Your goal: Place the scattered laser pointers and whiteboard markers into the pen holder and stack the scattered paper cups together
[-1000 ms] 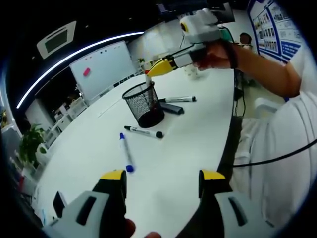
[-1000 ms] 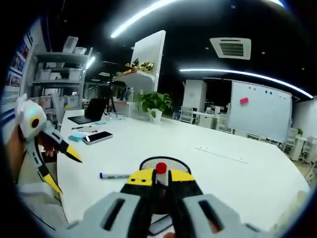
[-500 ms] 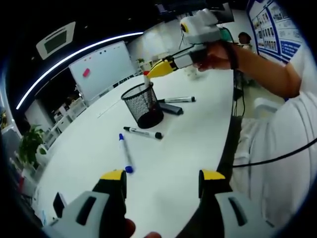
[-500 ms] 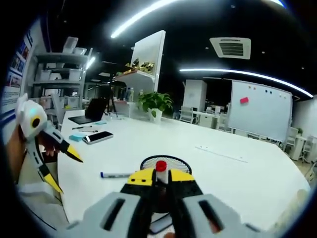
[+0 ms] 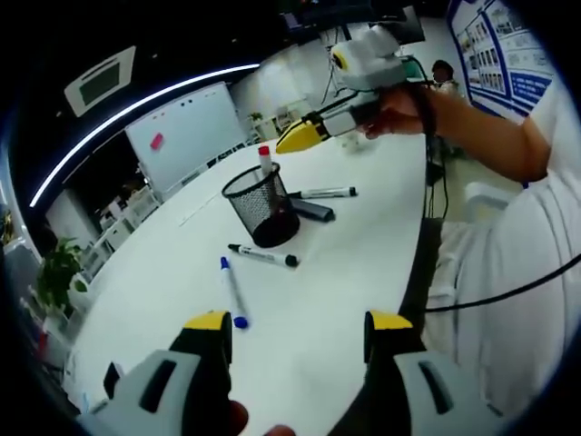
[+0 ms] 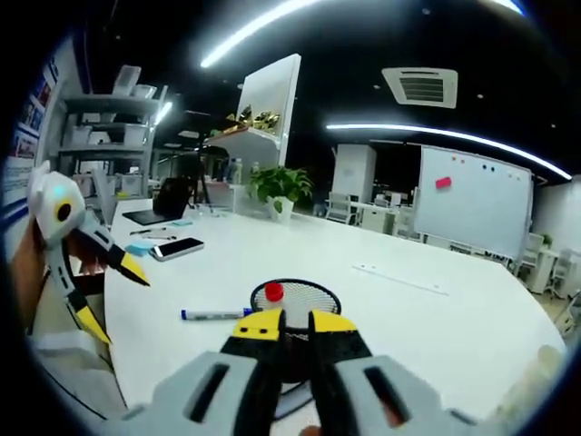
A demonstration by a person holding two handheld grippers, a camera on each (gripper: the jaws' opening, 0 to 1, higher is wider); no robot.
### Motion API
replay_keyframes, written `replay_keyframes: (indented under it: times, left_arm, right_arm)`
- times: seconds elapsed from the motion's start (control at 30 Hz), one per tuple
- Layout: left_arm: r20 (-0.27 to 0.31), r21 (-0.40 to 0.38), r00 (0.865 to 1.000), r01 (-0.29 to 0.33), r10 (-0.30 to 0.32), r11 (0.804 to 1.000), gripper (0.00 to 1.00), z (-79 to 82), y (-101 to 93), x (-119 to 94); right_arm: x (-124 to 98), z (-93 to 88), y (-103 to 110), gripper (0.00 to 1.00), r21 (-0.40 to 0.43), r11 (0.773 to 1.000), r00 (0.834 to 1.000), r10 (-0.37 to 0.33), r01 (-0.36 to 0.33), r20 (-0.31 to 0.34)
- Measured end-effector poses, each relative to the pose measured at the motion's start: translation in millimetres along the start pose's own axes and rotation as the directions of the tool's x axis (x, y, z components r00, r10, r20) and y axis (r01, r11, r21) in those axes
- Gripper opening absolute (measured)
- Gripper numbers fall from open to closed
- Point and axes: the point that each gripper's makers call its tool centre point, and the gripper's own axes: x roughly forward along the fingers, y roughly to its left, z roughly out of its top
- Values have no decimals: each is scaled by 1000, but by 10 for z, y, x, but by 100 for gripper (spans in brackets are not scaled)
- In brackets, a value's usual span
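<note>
A black mesh pen holder (image 5: 259,204) (image 6: 292,297) stands mid-table, and a red-capped marker (image 5: 265,160) (image 6: 272,292) sticks up inside it. My right gripper (image 5: 302,137) (image 6: 295,324) hovers just above and behind the holder's rim, jaws a narrow gap apart with nothing between them. My left gripper (image 5: 300,322) (image 6: 113,295) is open and empty over the near table edge. On the table lie a blue-capped marker (image 5: 230,291) (image 6: 213,314), a black marker (image 5: 263,256), another marker (image 5: 325,193) and a dark pointer-like stick (image 5: 311,211) beside the holder.
The white table (image 5: 345,263) has a phone (image 6: 177,249) and a laptop (image 6: 172,204) toward its far end. A potted plant (image 6: 280,191) and a whiteboard (image 6: 472,213) stand beyond. The person's arm and white shirt (image 5: 517,263) border the table's right edge.
The red-capped marker has left my right gripper's jaws and now stands in the pen holder. The right gripper has drawn back a little from the holder. The left gripper stays open.
</note>
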Motion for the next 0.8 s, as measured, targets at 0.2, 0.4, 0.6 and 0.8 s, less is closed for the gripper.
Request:
replay_keyframes:
  times: [0.2, 0.4, 0.6, 0.8]
  left_arm:
    - [-2, 3, 1000, -3, 3, 1000, 59, 3, 11, -2]
    - [-3, 4, 1000, -1, 1, 1000, 59, -9, 27, 3]
    - [-8, 1, 1000, 0, 0, 1000, 59, -9, 35, 27]
    - [-7, 6, 1000, 0, 0, 1000, 59, -4, 40, 12]
  right_arm:
    - [-21, -10, -32, 11, 2, 1000, 1000, -8, 8, -1]
    - [-31, -28, -67, 11, 8, 1000, 1000, -14, 14, -2]
    - [-42, -42, -56, 11, 7, 1000, 1000, -10, 10, -2]
    - [-76, -79, -92, 12, 11, 1000, 1000, -16, 16, -3]
